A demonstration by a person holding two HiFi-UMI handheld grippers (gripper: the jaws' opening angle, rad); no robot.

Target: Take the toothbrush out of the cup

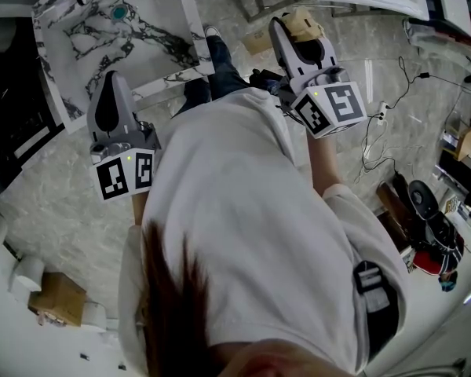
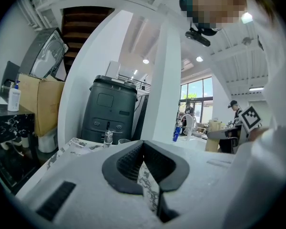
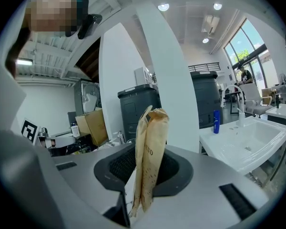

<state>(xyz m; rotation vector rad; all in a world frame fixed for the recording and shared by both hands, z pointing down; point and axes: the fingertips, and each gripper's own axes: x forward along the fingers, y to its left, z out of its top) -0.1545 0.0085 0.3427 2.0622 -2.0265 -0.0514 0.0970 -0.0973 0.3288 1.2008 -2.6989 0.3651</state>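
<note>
My right gripper (image 1: 292, 27) is shut on a tan paper packet (image 3: 150, 151) that stands upright between its jaws; in the head view the packet (image 1: 306, 23) pokes out past the fingertips. My left gripper (image 1: 112, 81) hovers by the edge of a white marble-patterned table (image 1: 86, 45); its pads (image 2: 128, 161) meet at the tips with nothing between them. A small teal round thing (image 1: 120, 11) lies on that table. In the left gripper view a clear cup (image 2: 124, 141) and a metal tap (image 2: 107, 137) stand on the marble top. No toothbrush can be made out.
A person in a white shirt (image 1: 243, 234) fills the head view's middle, standing on a grey stone floor. Cables (image 1: 392, 116) trail at the right, a cardboard box (image 1: 59, 297) sits lower left. A white basin (image 3: 248, 144), a blue bottle (image 3: 216, 121) and a dark bin (image 2: 109, 109) stand ahead.
</note>
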